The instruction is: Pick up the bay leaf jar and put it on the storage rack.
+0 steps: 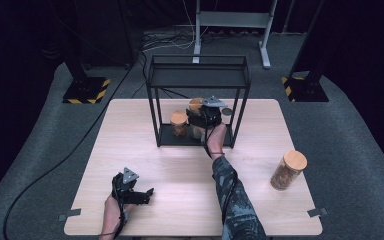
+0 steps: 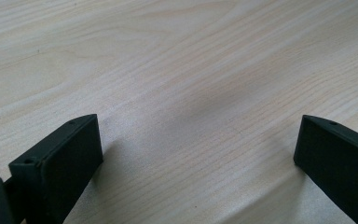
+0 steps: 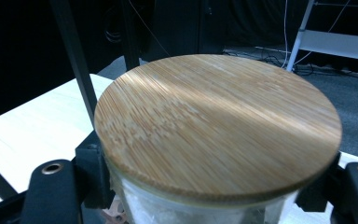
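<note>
Right tongs (image 3: 205, 196) tight around jar (image 3: 214, 140) inside black rack (image 1: 198, 75).

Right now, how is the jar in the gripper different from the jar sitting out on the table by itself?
The held jar is clamped between the right gripper jaws inside the black metal rack; the lone jar stands free near the table's right edge, touched by nothing. The lone jar's brown contents show plainly; the held jar's cannot be made out. Both have round bamboo lids and clear walls.
</note>
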